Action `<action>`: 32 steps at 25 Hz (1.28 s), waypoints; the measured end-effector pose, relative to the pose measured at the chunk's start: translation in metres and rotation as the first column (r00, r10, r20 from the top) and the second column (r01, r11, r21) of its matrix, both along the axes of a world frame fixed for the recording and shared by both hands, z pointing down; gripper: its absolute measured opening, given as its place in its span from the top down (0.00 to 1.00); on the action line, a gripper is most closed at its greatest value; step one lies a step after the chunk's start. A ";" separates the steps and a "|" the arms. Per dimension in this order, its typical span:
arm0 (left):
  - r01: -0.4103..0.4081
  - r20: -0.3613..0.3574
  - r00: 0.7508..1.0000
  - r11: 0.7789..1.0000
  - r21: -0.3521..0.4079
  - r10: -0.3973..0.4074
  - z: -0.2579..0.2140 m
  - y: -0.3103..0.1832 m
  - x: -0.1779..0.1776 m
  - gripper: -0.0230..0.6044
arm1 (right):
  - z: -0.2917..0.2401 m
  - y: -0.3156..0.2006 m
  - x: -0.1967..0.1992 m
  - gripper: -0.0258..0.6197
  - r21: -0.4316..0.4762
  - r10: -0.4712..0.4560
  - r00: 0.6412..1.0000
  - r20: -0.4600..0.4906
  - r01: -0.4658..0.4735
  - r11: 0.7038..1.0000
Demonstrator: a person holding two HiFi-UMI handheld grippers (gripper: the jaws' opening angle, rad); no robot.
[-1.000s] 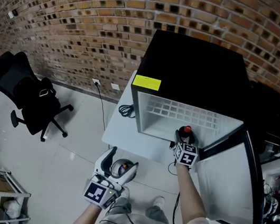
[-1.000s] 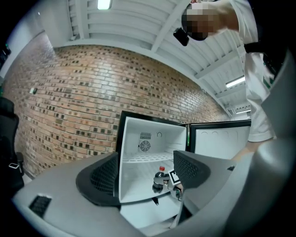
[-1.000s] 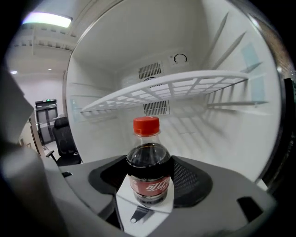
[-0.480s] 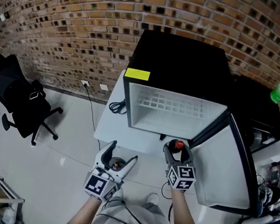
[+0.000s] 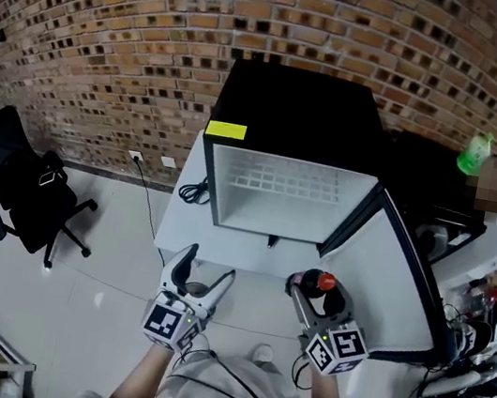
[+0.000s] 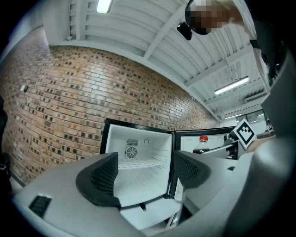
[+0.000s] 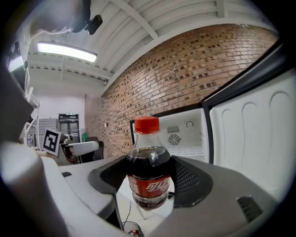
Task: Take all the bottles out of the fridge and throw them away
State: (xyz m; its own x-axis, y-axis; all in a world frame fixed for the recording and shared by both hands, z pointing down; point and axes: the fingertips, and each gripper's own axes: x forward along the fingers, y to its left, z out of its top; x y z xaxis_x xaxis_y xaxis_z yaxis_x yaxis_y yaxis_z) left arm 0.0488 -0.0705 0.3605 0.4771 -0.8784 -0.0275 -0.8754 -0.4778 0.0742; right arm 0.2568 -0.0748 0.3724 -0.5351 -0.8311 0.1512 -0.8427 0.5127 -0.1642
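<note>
Just changed: a second ago the right gripper [image 5: 313, 291] was at the front edge of the fridge [image 5: 291, 120] opening. Now it is drawn back toward the person, clear of the door [image 5: 392, 276], and the cola bottle [image 7: 149, 173] came out with it.
Right gripper: pinching the cola bottle at its belly, a pad on each side; the bottle is upright with its red cap on top.
Left gripper [image 6: 143, 173]: jaws spread, nothing between them; it has hardly shifted.
Where the bottle is: in the air in front of the open fridge, on no surface.
Meaning for the task: for this bottle the taking out is done, I judge; only the throwing away remains.
Cola bottles: one.
Bottles left in the fridge: none that I can see. The white compartment and its wire shelf [image 6: 141, 163] look bare; the lower part of the door I cannot check.
Green bottle [image 5: 471, 152]: one, at the back edge of the dark cabinet [image 5: 424, 177] to the right of the fridge, so outside it.
Fridges: one, door open.
Grippers: two.
</note>
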 end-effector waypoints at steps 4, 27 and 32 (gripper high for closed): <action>-0.002 0.001 1.000 1.000 -0.001 0.002 0.000 0.002 0.001 0.38 | -0.019 0.019 0.006 0.48 0.026 0.004 1.000 -0.007 -0.004 1.000; 0.089 -0.024 0.996 0.996 -0.030 -0.089 -0.009 0.027 -0.029 0.38 | -0.015 0.024 -0.054 0.48 0.016 -0.172 0.985 -0.021 0.172 0.985; 0.172 -0.001 0.985 0.984 -0.039 -0.172 0.005 0.041 -0.058 0.38 | 0.001 0.023 -0.088 0.48 -0.013 -0.275 0.961 -0.021 0.275 0.961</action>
